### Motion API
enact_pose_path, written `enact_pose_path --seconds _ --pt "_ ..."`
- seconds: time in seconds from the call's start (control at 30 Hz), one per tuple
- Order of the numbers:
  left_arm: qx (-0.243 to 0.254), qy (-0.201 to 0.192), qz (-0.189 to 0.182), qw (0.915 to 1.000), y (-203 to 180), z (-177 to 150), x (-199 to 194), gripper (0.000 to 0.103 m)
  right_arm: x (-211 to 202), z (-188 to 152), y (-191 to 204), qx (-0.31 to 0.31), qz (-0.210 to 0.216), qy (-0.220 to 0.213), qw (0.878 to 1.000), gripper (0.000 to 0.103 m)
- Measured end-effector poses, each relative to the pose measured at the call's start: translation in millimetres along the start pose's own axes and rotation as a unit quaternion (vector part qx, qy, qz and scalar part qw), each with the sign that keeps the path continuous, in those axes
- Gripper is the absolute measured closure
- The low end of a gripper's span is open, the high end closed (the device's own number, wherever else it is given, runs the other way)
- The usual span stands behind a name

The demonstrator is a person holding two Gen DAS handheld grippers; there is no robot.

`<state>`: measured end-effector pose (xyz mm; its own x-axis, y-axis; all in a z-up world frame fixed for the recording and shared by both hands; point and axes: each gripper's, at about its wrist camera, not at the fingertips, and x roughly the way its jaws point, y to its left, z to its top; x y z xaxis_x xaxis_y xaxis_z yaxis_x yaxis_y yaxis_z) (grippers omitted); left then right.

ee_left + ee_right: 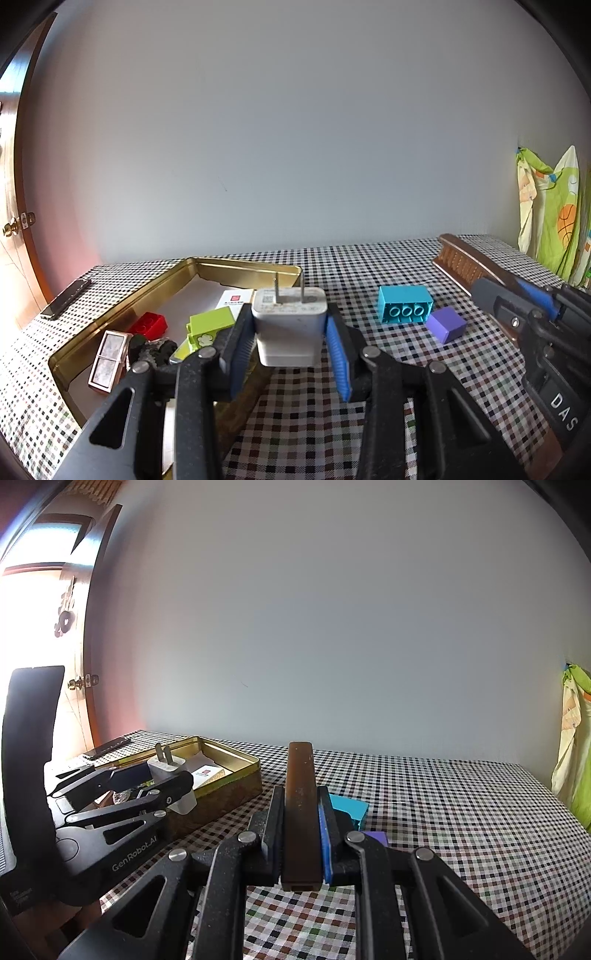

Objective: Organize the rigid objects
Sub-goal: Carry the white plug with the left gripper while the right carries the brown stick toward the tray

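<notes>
Left gripper [290,343] fingers clamp white plug adapter [290,325], prongs up, at gold tin [110,317] edge. Right gripper [301,834] fingers clamp brown brush [301,812] above checkered counter [461,812]. Beyond: teal brick [404,304], purple cube [446,325]. In tin: red brick [148,325], green brick [210,325].

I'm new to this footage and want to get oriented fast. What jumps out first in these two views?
The white plug adapter stands out, prongs up, clamped in the left tongs at the near edge of the gold tin. The right tongs grip a long brown comb over the checkered tablecloth. A teal block and purple cube sit loose on the cloth.
</notes>
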<state>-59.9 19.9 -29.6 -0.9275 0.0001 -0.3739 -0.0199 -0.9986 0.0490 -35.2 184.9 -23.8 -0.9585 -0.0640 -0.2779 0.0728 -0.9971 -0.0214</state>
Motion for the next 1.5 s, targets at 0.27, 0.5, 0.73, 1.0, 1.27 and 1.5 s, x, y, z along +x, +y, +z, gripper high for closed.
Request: enact_pose_path --seconds 0.27,0.5,0.73,1.0,1.27,1.5 --pt "-0.007 -0.002 0.001 1.0 5 -1 -6 0.066 -3 0 3 -0.003 0.004 -0.005 1.0 0.086" --pt "-0.014 -0.005 0.005 0.9999 11 -2 -11 0.066 5 0 11 -0.007 0.014 -0.004 1.0 0.086" --pt "-0.025 0.002 0.005 0.9997 22 -4 -11 0.066 6 1 19 -0.025 0.023 -0.007 0.999 0.086" --pt "-0.039 0.003 0.005 0.9992 43 -6 -16 0.066 15 5 38 -0.044 0.038 -0.002 0.998 0.086" --pt "-0.067 0.006 0.024 0.9974 85 -3 -19 0.066 23 27 62 -0.057 0.067 -0.009 0.996 0.086" --pt "-0.087 0.019 0.065 0.9939 125 -2 -16 0.066 47 43 91 -0.076 0.092 -0.009 0.993 0.086"
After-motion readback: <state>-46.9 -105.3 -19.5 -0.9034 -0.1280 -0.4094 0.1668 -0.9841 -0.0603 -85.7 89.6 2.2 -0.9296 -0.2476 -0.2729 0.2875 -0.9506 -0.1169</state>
